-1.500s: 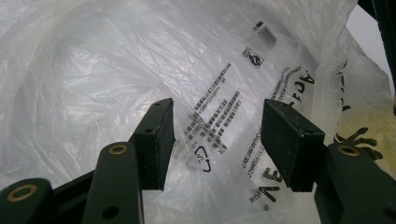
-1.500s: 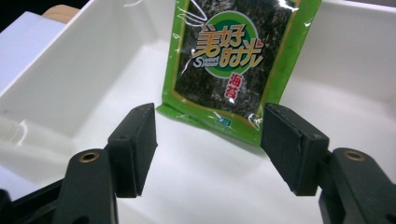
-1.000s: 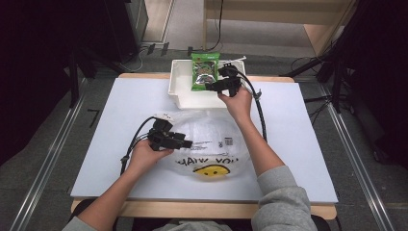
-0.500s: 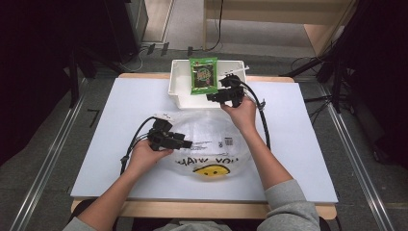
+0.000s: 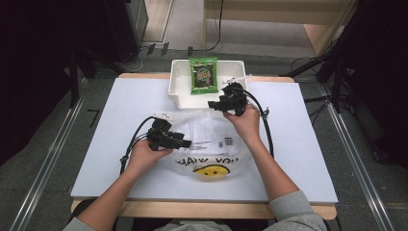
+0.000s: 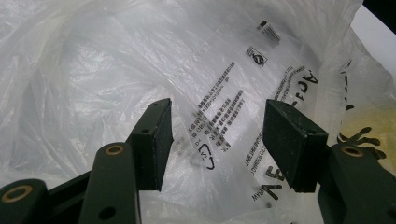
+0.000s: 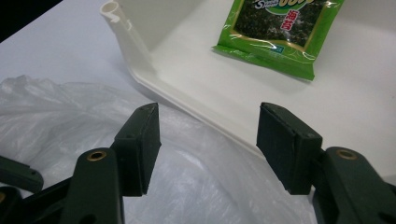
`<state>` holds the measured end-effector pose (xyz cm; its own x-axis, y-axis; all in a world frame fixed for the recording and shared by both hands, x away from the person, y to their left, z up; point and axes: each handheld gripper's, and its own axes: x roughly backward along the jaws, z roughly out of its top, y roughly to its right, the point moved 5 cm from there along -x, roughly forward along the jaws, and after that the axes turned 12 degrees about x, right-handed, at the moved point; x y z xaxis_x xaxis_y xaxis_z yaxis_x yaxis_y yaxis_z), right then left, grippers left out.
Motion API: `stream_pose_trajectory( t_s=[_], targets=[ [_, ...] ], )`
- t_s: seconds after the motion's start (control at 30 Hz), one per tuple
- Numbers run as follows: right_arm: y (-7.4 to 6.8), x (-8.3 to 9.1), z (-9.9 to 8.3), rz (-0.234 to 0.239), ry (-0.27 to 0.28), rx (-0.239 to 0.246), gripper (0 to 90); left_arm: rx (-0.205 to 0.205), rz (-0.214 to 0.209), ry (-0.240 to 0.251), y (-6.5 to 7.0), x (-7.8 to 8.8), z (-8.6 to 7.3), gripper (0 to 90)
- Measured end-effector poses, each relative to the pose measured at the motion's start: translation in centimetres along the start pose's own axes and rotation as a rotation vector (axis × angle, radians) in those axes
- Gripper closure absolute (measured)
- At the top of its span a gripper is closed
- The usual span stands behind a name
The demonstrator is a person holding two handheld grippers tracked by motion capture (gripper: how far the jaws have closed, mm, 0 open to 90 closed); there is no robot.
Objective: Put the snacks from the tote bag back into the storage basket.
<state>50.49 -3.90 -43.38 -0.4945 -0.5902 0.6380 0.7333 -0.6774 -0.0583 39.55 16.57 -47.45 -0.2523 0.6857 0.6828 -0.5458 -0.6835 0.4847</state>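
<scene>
L gripper (image 5: 185, 143) hovers released over bag (image 5: 202, 139) – ready to hold it open. R gripper (image 5: 214, 104), also released, sits by tray (image 5: 179, 91) – lined up for snack pack (image 5: 203, 74).

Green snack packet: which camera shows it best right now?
The high view: the whole green snack packet lies in the white tray. The right gripper view shows its lower part close up, top edge cropped. The left gripper view faces the plastic bag.
</scene>
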Motion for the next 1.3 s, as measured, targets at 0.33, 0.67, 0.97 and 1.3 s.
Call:
stream_pose_trajectory(
  t_s=[0.33, 0.67, 0.97, 1.3],
  targets=[
    [-1.9, 1.4, -1.5, 0.018, 0.010, 0.034, 41.1, -0.002, 0.004, 0.001, 0.0, 0.3, 0.0, 43.1],
    [-3.5, 2.1, -3.3, 0.045, -0.005, 0.046, 41.1, -0.012, 0.004, 0.000, 0.2, 0.4, 0.0, 42.8],
    [-4.8, 3.3, -4.3, 0.071, 0.010, 0.074, 40.4, -0.019, 0.002, 0.005, 0.4, 0.7, -0.1, 42.7],
    [-6.0, 4.3, -6.2, 0.091, -0.001, 0.094, 38.9, -0.026, -0.002, 0.003, 0.6, 1.0, -0.2, 42.2]
  ],
)
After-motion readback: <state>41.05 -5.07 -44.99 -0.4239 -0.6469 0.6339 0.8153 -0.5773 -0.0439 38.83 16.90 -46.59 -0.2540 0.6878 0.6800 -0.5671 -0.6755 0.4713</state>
